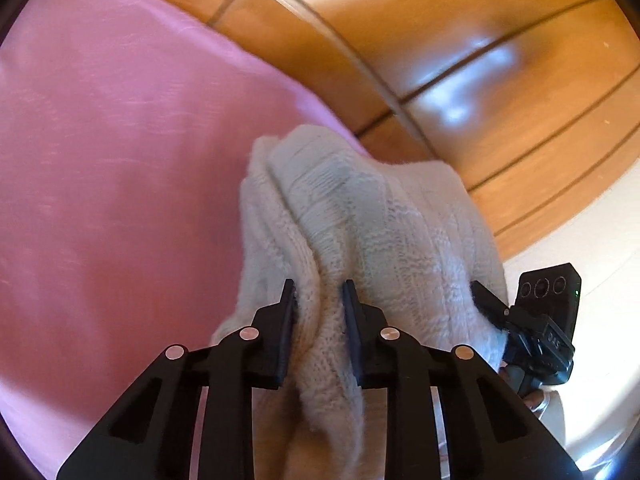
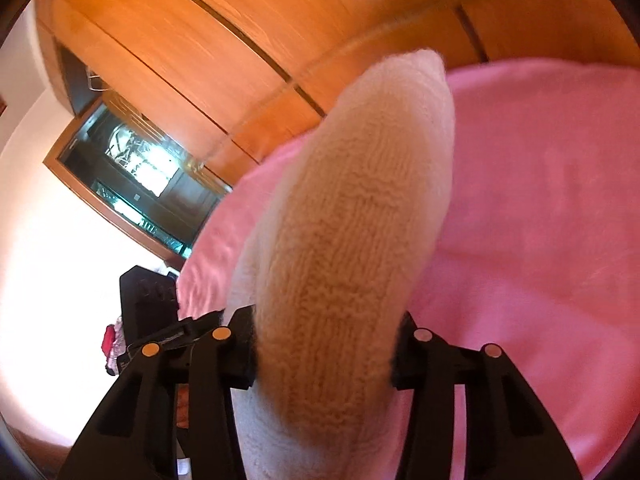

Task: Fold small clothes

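Left gripper [image 1: 320, 300] is pinching a fold of the cream knit sweater [image 1: 360, 208]; right gripper [image 2: 324, 336] is clamping its edge, garment hanging above pink sheet [image 1: 120, 140].

A pink bedsheet [image 1: 120, 168] covers a flat surface filling much of both views. Behind it stands a wall of glossy orange-brown wooden wardrobe panels [image 1: 500, 92] divided by dark seams, with bright light glaring off the wood. In the right wrist view, a white wall [image 2: 60, 248] adjoins the wood, beside a dark wood-framed glass cabinet [image 2: 136, 176] showing reflections.
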`<state>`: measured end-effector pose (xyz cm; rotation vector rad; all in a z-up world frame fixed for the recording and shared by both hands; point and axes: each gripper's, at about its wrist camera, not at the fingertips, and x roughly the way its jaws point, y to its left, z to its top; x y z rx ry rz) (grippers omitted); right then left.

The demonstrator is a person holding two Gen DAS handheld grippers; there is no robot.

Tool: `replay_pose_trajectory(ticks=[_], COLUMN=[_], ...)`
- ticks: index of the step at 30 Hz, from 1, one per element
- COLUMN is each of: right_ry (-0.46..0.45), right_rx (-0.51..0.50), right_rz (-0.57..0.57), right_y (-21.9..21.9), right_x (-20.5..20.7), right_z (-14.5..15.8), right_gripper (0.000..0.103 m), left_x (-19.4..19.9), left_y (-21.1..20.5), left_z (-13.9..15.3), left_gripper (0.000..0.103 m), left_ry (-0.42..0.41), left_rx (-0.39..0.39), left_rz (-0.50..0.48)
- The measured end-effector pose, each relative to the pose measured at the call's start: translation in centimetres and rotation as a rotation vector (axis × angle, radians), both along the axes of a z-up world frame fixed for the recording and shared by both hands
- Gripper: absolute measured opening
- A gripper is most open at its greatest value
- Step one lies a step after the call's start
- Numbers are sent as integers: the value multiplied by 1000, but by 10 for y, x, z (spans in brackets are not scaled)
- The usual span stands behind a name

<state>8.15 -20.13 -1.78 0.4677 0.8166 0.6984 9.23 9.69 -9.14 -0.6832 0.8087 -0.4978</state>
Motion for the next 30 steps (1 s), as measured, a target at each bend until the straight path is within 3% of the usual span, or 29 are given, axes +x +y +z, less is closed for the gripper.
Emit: replay_pose_trajectory(ticks=[4,8,9,12,15,17,19,21,23,25,28,30], right_ry=[-73,-96,-88,-24,105,157,135,129,112,61,-26,-59], right_rx=[1,7,12,5,-10,13,25,-8,-57,-118,-182,-242], right_rz=[-99,-271,-308,-437,-539,-567,-600,-626,-648,-682,-700,-698], right_y=[-48,-123,-138,-189,-223,-230,-231,-227,-224,-228,-218,-210], right_x=[-30,-62,-69,-90,-101,-106,-115,-118,-122,-131,-143,-147], right_z=[24,26,22,-5,-54,-80,-88,-84,-73,-59,-33,-24], right_gripper=[44,44,44,45,47,54,64,79,79,76,58,40], left_x=[12,21,23,30,32,24,14,5,6,-7,-33,-44], left_y=[-62,-145,-172,-244,-306,-338,-354,-364,-361,-353,-338,-335], left_z=[22,50,55,52,29,17,21,26,37,51,65,69], left_gripper=[21,20,19,3,3,3,3,3,3,3,3,3], left_ry=[-44,-110,-122,-118,-73,-99,-173,-213,-236,-282,-370,-410], left_rx=[-19,23,57,192,383,512,639,723,730,719,697,685], left_rz=[-113,-251,-291,-388,-451,-474,-466,-451,-427,-374,-314,-318])
